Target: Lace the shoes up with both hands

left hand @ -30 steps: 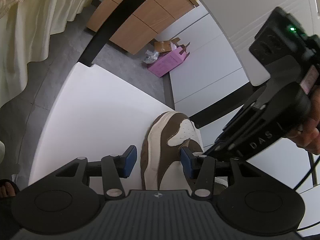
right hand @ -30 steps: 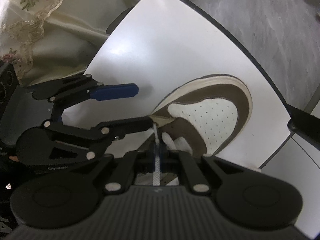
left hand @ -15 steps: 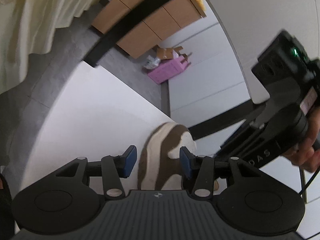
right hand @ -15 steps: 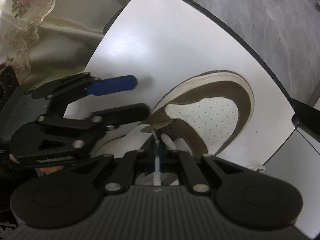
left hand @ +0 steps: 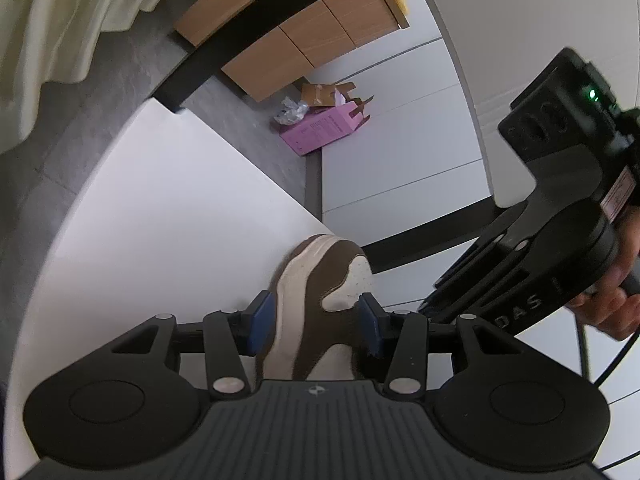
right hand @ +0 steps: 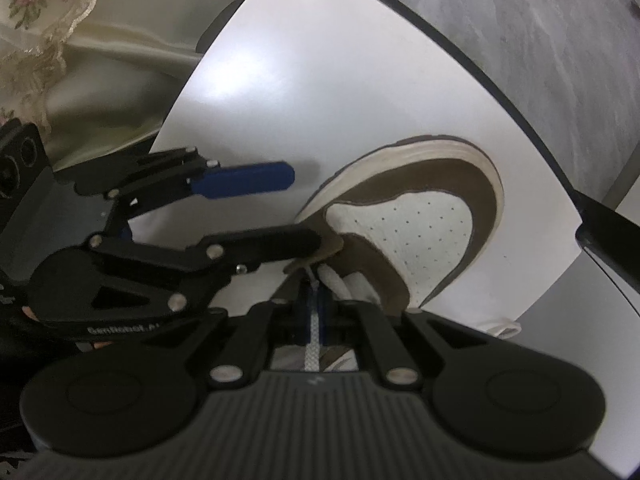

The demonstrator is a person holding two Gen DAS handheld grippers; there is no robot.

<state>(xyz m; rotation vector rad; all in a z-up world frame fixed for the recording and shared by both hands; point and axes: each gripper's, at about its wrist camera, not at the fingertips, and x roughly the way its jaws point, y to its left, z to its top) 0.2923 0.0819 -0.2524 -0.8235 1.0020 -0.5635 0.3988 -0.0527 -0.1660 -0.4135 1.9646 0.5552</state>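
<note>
Left wrist view, left to right. A pale curtain [left hand: 60, 40] hangs far to the left of the left gripper [left hand: 314, 322], above grey floor. The white table [left hand: 168, 216] spreads ahead of the blue pads [left hand: 260, 320], which stand part-way open on either side of the brown and white shoe [left hand: 316, 304]; whether either pad touches the upper cannot be told. The shoe lies between the fingers, its toe pointing away toward the table's far edge. Beyond that edge, a wooden cabinet [left hand: 288, 40] stands on the floor, and beside it a pink carton [left hand: 324, 132] with its flaps up; its contents cannot be made out, and the print on its side is too small to read. To the right, the right gripper's black body crosses in front, held by a hand [left hand: 616, 300]; the letters "DAS" show on its housing, and a green light glows near its top.

Right wrist view, left to right. Flowered lace cloth [right hand: 40, 40] fills the upper left. The left gripper's lower finger meets the shoe [right hand: 420, 216] near its tongue, its upper blue pad held clear above the table [right hand: 360, 80]; white lettering on its body reads partly "GenRobot". The right gripper [right hand: 316, 320] is closed narrowly upon a white shoelace [right hand: 314, 336], which runs forward to the eyelets directly ahead.
</note>
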